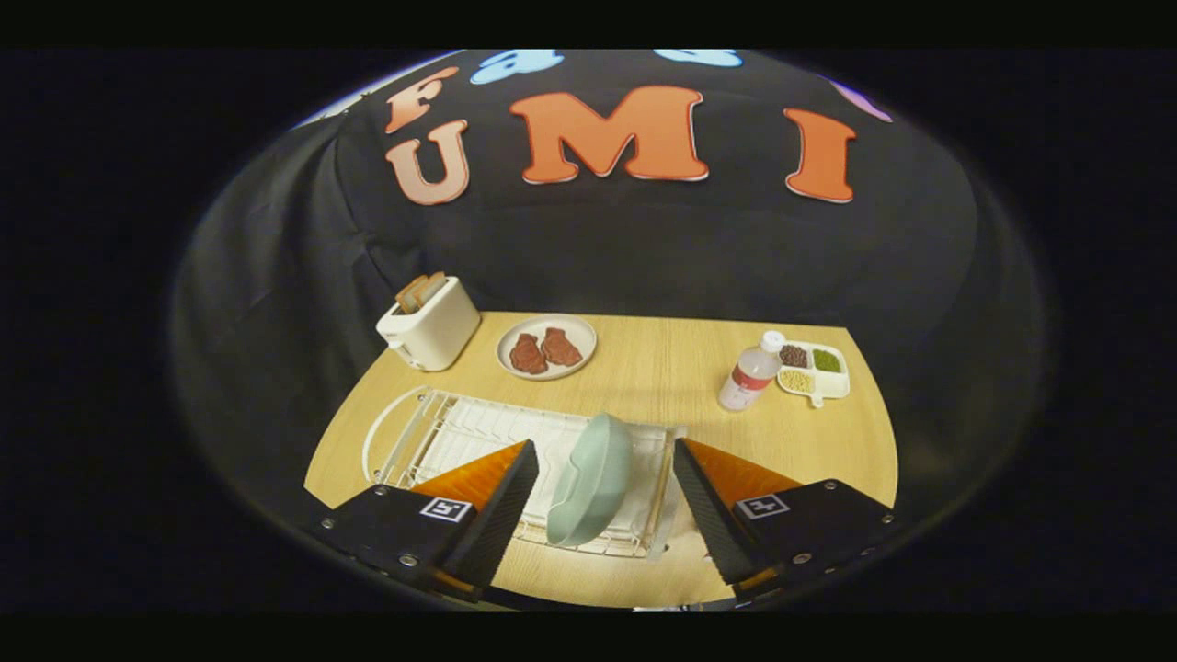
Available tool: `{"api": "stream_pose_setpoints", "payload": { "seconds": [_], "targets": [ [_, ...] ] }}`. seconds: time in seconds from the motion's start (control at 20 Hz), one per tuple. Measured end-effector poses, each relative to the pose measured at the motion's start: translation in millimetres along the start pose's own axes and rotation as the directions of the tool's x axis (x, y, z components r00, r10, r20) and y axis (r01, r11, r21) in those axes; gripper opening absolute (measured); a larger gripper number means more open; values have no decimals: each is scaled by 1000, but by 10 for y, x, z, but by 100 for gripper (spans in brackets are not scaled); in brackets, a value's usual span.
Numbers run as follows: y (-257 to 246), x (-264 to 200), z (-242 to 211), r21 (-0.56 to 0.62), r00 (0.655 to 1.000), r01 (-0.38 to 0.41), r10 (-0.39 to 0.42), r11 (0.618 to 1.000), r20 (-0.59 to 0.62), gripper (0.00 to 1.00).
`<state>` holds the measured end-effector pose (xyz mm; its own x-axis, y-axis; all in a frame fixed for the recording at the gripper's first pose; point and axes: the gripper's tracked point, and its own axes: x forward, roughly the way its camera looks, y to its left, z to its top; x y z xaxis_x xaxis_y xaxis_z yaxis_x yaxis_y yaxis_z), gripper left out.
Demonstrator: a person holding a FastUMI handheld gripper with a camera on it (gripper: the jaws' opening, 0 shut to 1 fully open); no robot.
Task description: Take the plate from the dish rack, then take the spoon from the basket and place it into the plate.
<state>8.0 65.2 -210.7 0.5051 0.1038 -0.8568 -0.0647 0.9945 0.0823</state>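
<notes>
Gripper view is showing me the whole table (644, 368) from above. Going from the left, a white toaster (429, 324) with bread slices in it is standing in the upper left of the frame, at the back corner of the table. Just to its right a round plate with two brown pieces of food (546, 348) is lying. Below them, in the lower left and middle of the frame, the white wire dish rack (441, 432) is lying, and the pale green plate (591, 478) is standing on its edge in the right part of this rack.

My gripper (602, 464) is hanging above the rack with its fingers wide apart. The green plate is sitting between them, and neither finger is touching it yet, as far as I am seeing.

To the right, in the upper right of the table, a small bottle with a white cap (752, 372) is standing beside a divided tray with beans (814, 370).

I am judging that the task is only beginning: the plate is not taken out yet, so the first step is still open. I am not finding the basket or the spoon yet.
</notes>
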Motion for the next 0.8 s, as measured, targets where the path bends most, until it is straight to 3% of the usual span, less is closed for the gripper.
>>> {"api": "stream_pose_setpoints", "payload": {
  "seconds": [0.45,0.8],
  "targets": [
    [-74,587,-377,6,977,69,-66,998,-201,86],
    [75,860,-682,-22,944,95,-97,995,-315,58]
  ]
}}
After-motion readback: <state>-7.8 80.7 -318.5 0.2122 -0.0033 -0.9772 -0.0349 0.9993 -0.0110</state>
